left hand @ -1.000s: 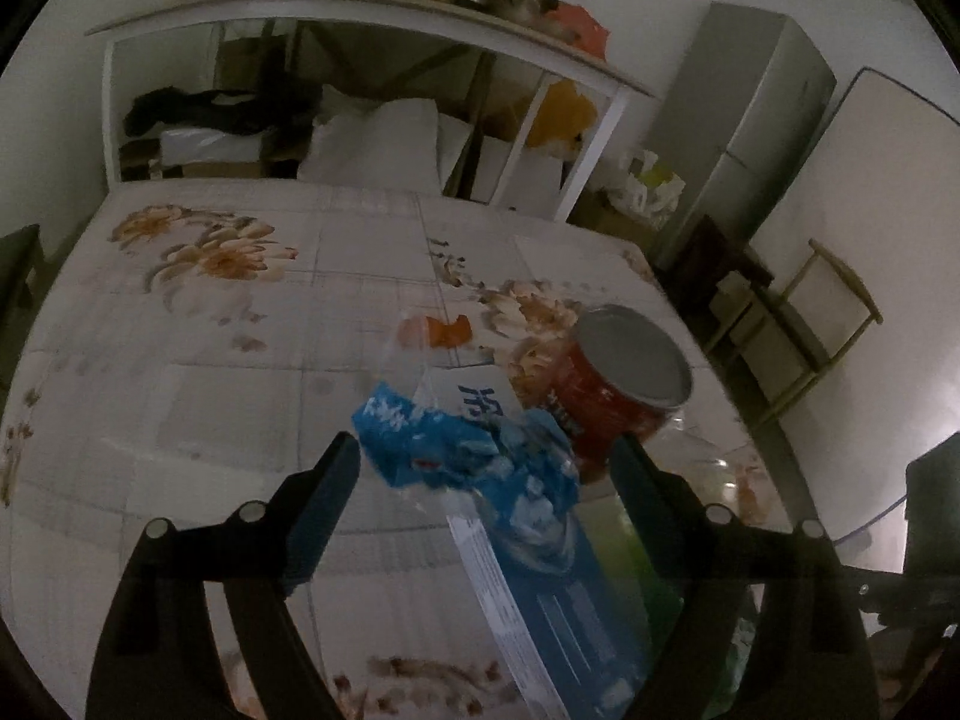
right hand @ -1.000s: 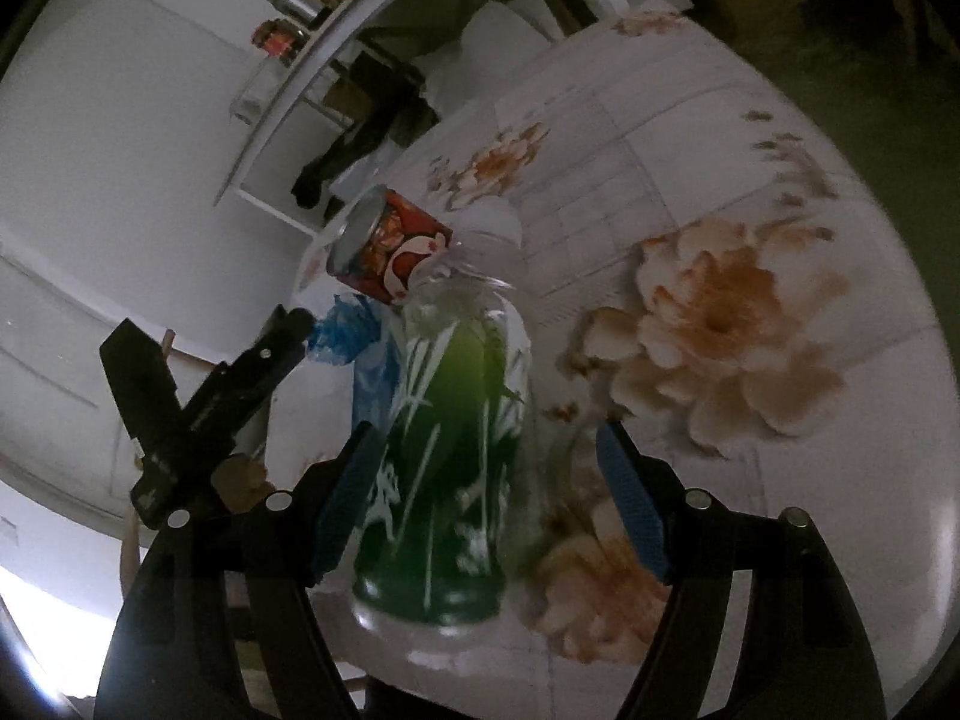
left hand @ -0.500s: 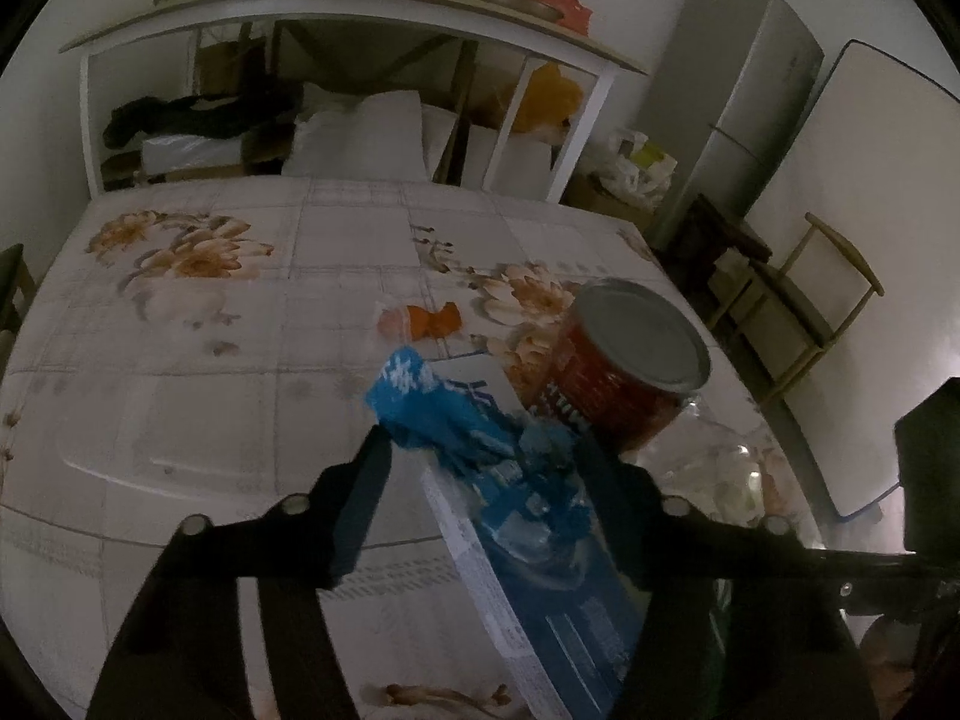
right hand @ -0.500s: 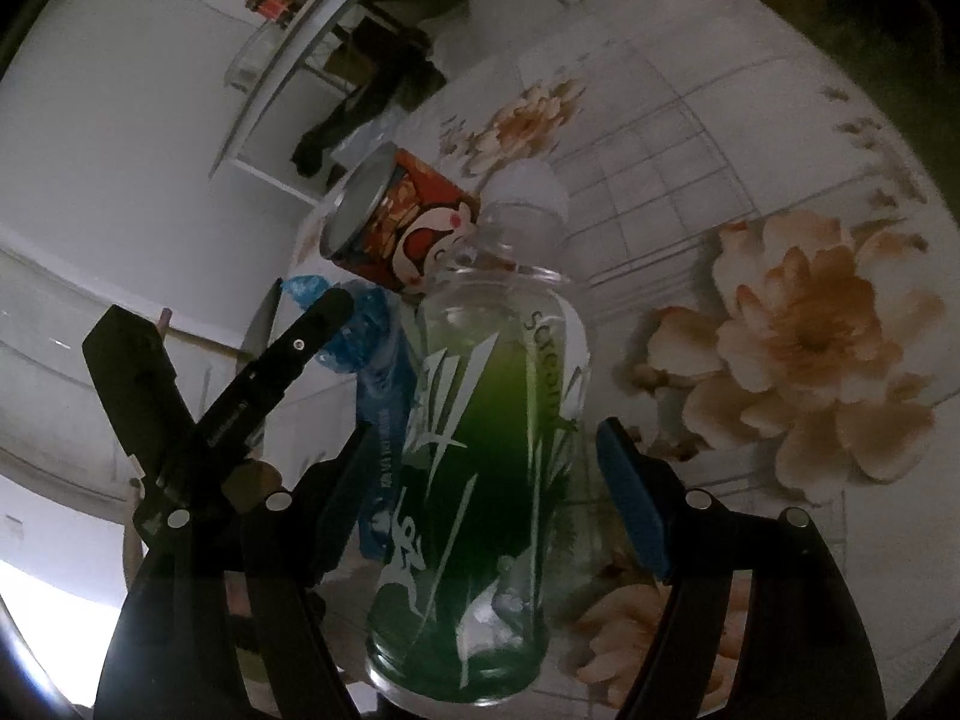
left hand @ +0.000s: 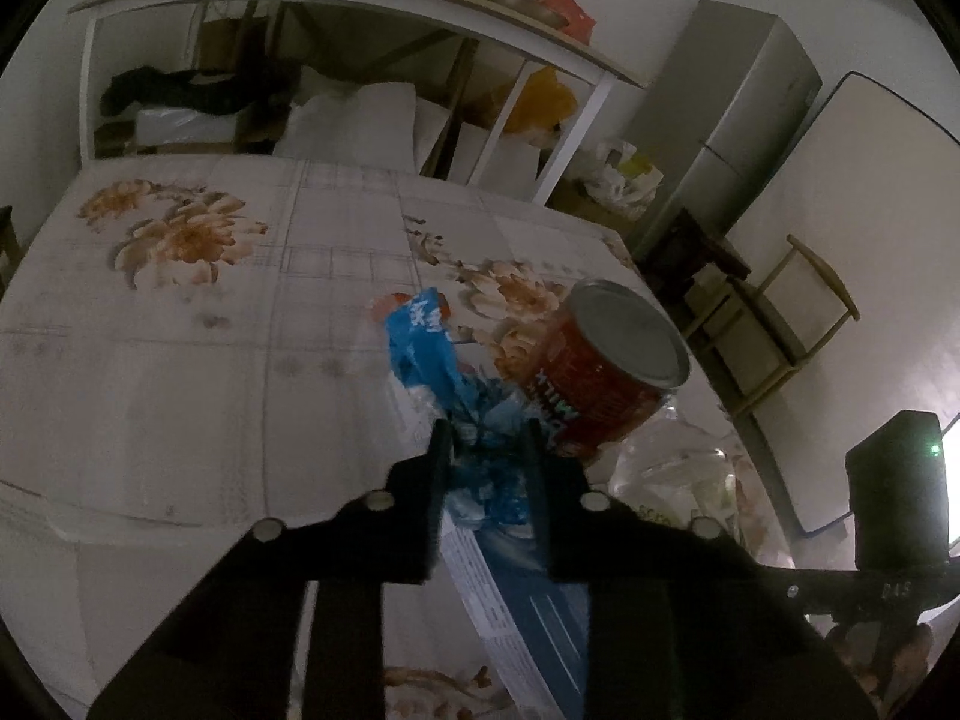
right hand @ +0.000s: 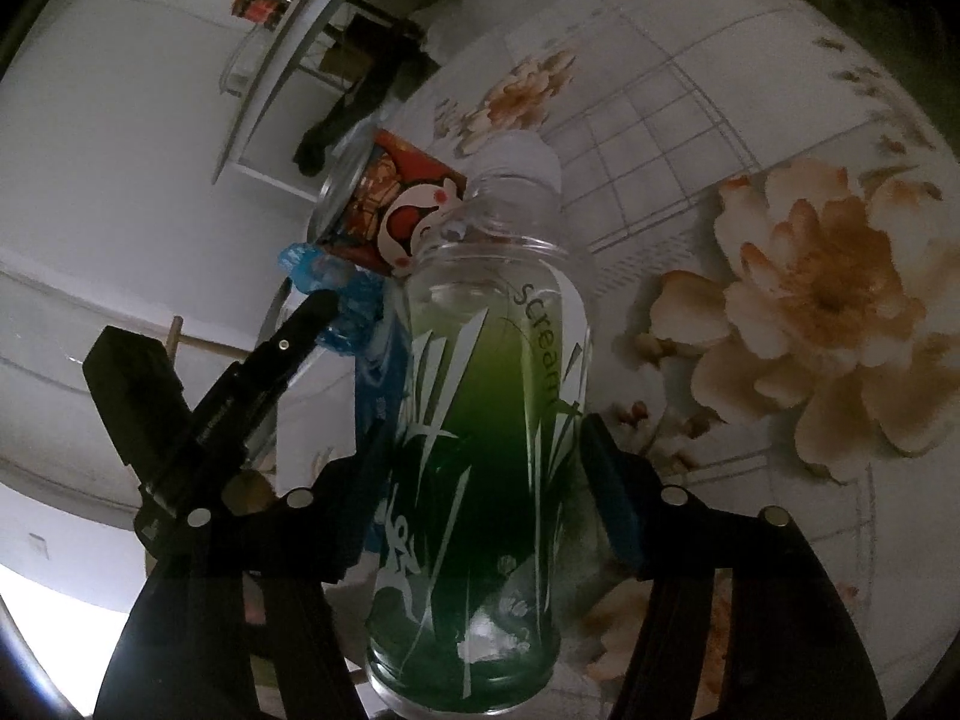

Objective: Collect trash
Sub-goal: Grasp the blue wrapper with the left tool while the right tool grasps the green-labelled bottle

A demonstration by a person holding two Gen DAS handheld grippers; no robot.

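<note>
Between my left gripper (left hand: 485,441) fingers: crumpled blue wrapper (left hand: 456,396), jaws just closed onto it | right gripper (right hand: 480,456) narrowing around green bottle (right hand: 480,450), pads apparently not pressing | wrapper ready to lift.

On the table (left hand: 180,372), wrapper (left hand: 444,372) lies left of can (left hand: 606,372), bottle (right hand: 480,450) just before both

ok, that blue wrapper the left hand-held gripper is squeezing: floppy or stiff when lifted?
Likely floppy: the blue wrapper is crumpled thin film, bunched between the left hand-held gripper fingers, whose jaws just closed. Probably light. Its glossy film may slip.
</note>
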